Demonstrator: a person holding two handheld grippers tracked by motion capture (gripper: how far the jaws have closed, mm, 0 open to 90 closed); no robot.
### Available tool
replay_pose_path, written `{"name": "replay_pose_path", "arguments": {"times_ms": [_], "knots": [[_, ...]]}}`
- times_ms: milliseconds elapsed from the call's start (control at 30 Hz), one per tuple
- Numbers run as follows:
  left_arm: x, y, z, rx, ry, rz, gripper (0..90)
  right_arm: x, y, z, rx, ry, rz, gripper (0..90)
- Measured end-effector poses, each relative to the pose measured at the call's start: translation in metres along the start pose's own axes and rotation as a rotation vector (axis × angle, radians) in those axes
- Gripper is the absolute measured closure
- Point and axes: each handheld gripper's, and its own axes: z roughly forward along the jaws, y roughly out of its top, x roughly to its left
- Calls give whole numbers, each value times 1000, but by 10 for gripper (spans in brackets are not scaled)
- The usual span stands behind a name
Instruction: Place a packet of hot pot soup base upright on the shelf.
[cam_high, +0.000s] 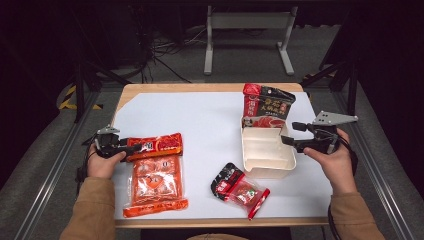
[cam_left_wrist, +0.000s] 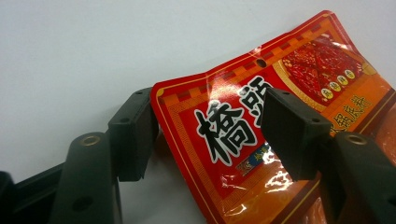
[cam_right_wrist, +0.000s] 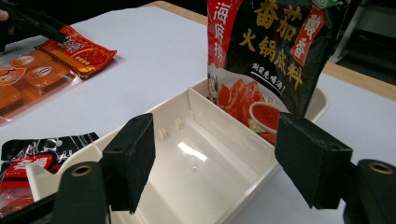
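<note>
the left claw (cam_left_wrist: 205, 140) straddles the corner of a red-orange sauce packet (cam_left_wrist: 280, 126) on the white table (cam_left_wrist: 93, 46).

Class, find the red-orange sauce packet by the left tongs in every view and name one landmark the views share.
High view: red-orange sauce packet lies left of centre, at the left tongs.
Left gripper view: right half, its corner between the jaws.
Right gripper view: far upper left.
Shared landmark: white table cover.
</note>
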Motion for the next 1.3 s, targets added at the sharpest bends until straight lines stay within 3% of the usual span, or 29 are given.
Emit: {"name": "replay_pose_path", "arguments": {"times_ms": [33,400,767,800,1000,1300], "knots": [[0,0,0,1,-12,-3,463,0,0,0,1,-1,1,294],[-3,1,2,9,-67,0,549,1,-1,3,9,-1,-2,290],[0,-4,4,15,-55,-33,700,1,-1,4,10,3,-5,287],[0,-4,3,12,-63,-53,723,1,-1,4,10,2,-6,287],[2,-7,3,11,-63,-78,826,1,-1,5,10,2,-4,286],[1,-4,-2,-2,-68,-79,894,2,0,4,6,11,4,304]]}}
